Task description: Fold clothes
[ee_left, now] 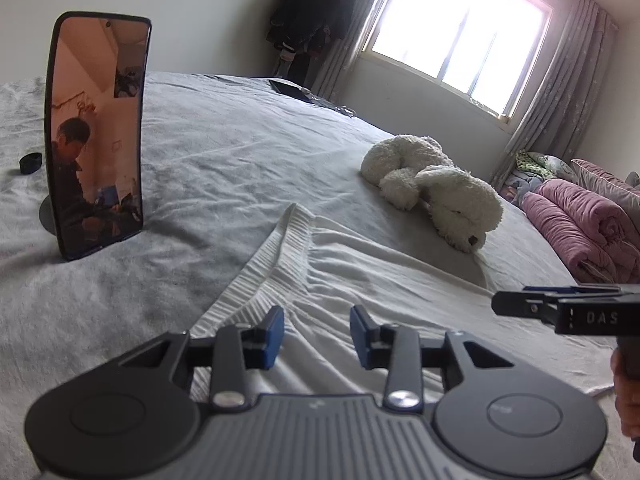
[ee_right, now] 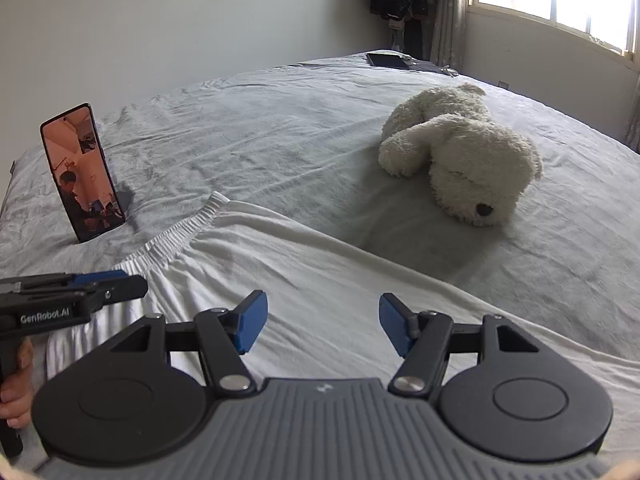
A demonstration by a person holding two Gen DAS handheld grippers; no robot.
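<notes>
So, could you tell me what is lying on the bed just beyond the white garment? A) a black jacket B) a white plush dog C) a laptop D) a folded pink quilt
B: a white plush dog lies on the grey bed sheet just past the far edge of the white garment.

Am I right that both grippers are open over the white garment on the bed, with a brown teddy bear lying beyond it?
Not quite: the teddy bear is white, not brown, as the right wrist view shows. The rest holds: the left gripper and right gripper are open over the white garment on the bed.
</notes>
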